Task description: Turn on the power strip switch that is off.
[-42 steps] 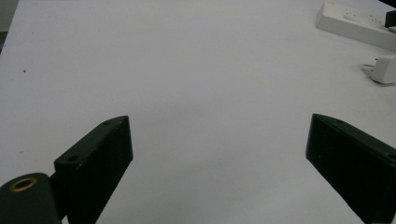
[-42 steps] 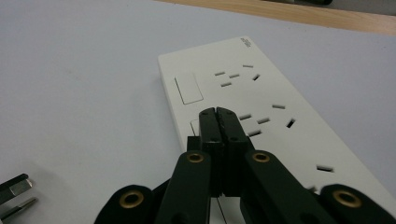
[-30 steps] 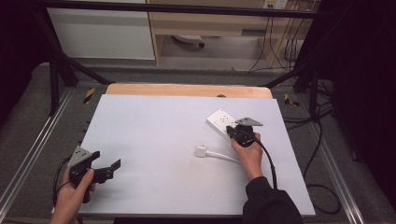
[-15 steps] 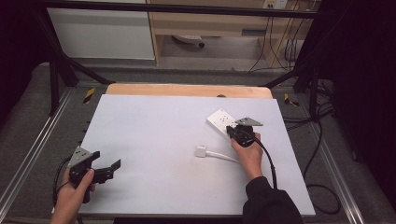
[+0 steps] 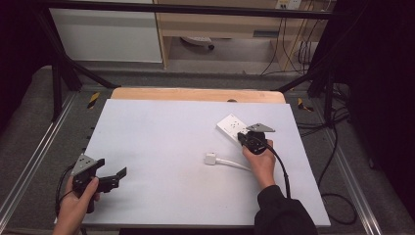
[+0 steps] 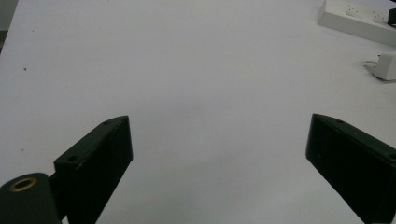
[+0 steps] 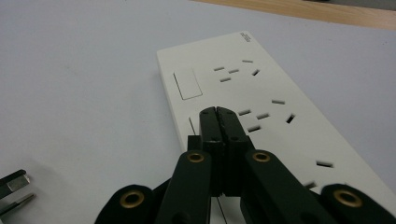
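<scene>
Nothing has changed: both hands and every object stayed put.

Right tool with jaws pressed together, tips over white power strip beside its rocker switch, plug prongs at lower left on pale surface.

The high view looked forward and down over the whole surface. The right gripper view sat close above the power strip, which the left gripper view showed far off.
</scene>
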Available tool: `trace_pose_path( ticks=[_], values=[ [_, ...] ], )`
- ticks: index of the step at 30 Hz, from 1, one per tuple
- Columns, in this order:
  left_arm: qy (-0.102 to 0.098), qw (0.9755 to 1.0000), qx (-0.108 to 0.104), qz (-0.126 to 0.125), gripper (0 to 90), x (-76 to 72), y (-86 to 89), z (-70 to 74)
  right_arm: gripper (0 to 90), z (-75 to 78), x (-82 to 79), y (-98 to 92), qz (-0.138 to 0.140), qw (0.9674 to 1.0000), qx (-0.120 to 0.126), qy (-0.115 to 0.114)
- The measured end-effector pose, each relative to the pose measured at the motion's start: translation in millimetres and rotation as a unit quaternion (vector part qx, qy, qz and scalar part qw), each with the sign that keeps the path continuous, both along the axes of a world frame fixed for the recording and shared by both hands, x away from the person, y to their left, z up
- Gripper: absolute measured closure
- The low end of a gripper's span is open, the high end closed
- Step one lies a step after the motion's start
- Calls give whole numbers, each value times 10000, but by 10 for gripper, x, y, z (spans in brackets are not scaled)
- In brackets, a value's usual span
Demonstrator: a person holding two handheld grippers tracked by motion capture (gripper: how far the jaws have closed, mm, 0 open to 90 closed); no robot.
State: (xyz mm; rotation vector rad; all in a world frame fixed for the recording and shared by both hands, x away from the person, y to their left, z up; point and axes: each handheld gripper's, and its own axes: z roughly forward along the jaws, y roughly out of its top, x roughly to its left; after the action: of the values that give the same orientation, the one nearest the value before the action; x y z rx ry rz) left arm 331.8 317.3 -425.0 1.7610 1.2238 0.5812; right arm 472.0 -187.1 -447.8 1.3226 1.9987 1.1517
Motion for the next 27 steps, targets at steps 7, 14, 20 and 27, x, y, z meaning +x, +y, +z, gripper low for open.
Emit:
trace_pose_path(
  ticks=[7, 14, 20, 27],
  values=[
    [-2, 10000, 9, -3, 73, 1, -1, 0, 900, 2, -1, -3, 8, 10000, 3, 10],
    [2, 10000, 17, -14, 73, 4, -1, -3, 900, 6, 4, 5, -1, 10000, 9, 28],
    [2, 10000, 22, -13, 73, 5, 0, -3, 900, 7, 6, 6, -2, 10000, 0, 25],
    [1, 10000, 21, -16, 73, 6, -1, -3, 900, 18, 3, 14, -19, 10000, 20, -29]
  ],
)
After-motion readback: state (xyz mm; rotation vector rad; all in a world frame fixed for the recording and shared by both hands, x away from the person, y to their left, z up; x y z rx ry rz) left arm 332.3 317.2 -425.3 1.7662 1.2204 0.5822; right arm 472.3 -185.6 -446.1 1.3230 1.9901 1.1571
